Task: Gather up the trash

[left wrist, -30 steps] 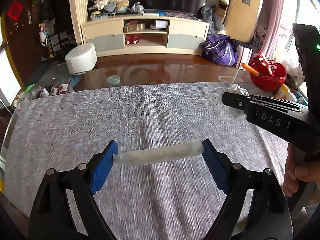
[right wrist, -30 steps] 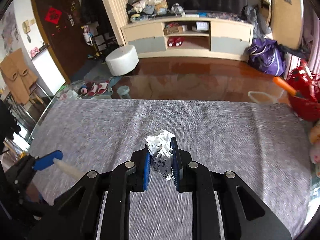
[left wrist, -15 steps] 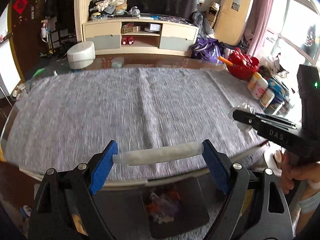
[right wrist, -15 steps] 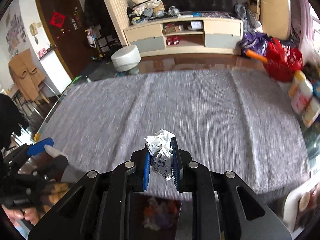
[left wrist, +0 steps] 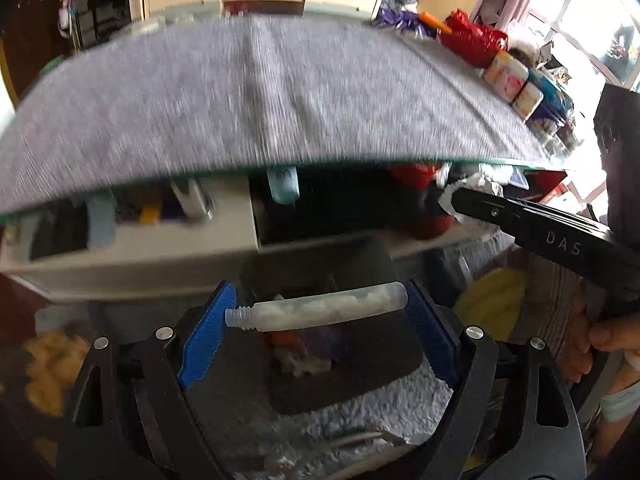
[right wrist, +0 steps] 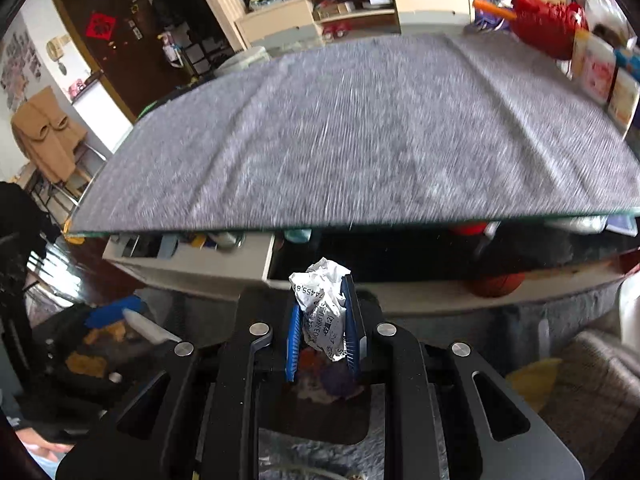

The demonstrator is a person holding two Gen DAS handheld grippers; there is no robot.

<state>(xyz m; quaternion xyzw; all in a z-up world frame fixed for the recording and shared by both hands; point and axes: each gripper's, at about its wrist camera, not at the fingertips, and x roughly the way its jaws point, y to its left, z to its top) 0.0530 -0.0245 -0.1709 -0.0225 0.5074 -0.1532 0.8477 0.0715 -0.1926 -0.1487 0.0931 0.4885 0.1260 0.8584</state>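
My left gripper (left wrist: 318, 312) is shut on a translucent white plastic tube (left wrist: 324, 310), held lengthwise between the blue pads (left wrist: 206, 332). It hangs over a dark trash bin (left wrist: 360, 364) on the floor with trash inside. My right gripper (right wrist: 322, 320) is shut on a crumpled printed paper ball (right wrist: 324, 304), also above the bin (right wrist: 320, 412). The right gripper also shows in the left wrist view (left wrist: 520, 220), and the left gripper in the right wrist view (right wrist: 120, 312).
The table with a grey cloth (left wrist: 260, 92) lies ahead, its front edge above a shelf of clutter (left wrist: 140, 216). Red basket (left wrist: 472, 38) and bottles (left wrist: 516, 80) stand at its right end. A yellow object (left wrist: 492, 300) lies on the floor at right.
Both grippers have pulled back off the table and dropped below its front edge, over the floor bin. Each still holds its item.
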